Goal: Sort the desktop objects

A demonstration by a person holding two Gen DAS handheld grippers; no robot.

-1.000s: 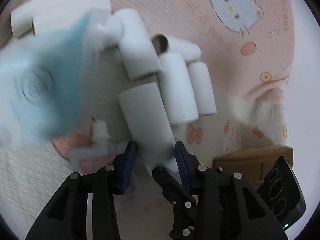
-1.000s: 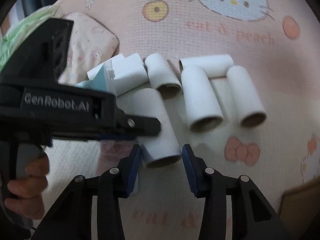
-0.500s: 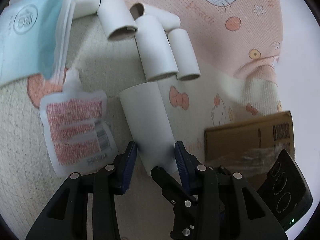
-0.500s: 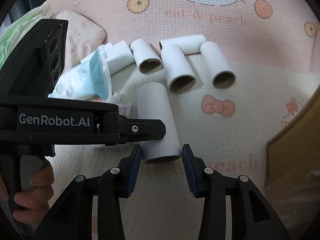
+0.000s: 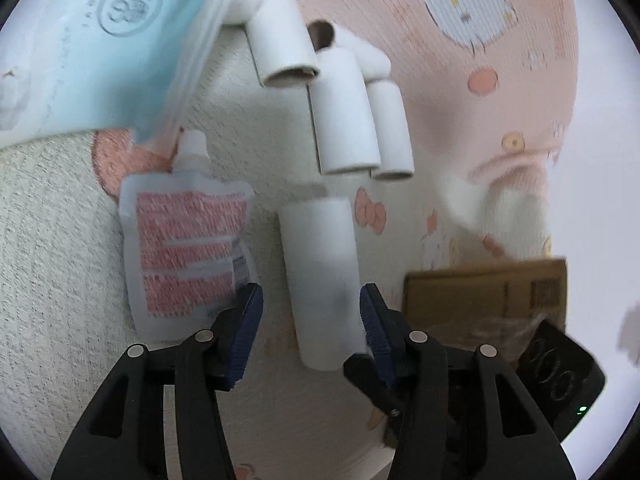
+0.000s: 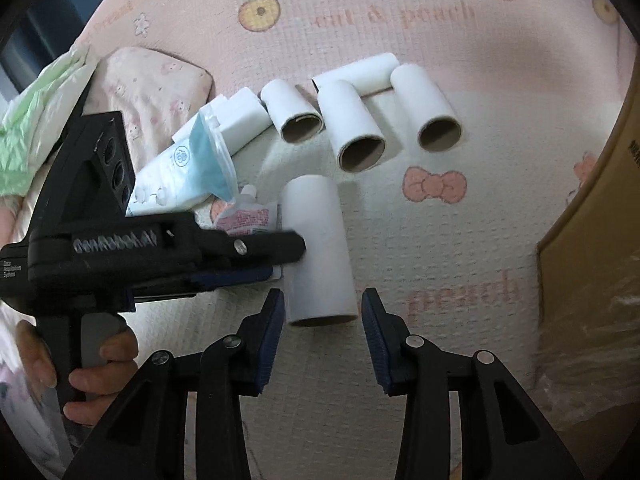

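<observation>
Cardboard tube (image 5: 320, 276) flat on patterned mat (image 5: 60, 260), between pads of left claw (image 5: 310, 320): jaws just widened, clear of tube. Right claw (image 6: 322, 336) open around tube's near end, not gripping

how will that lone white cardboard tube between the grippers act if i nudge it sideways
The lone tube lies on its side on the textured mat, so it would probably roll, though the bumpy weave may slow it. Its open end shows a thin hollow wall, so it is likely light and could crush under a hard squeeze.
</observation>
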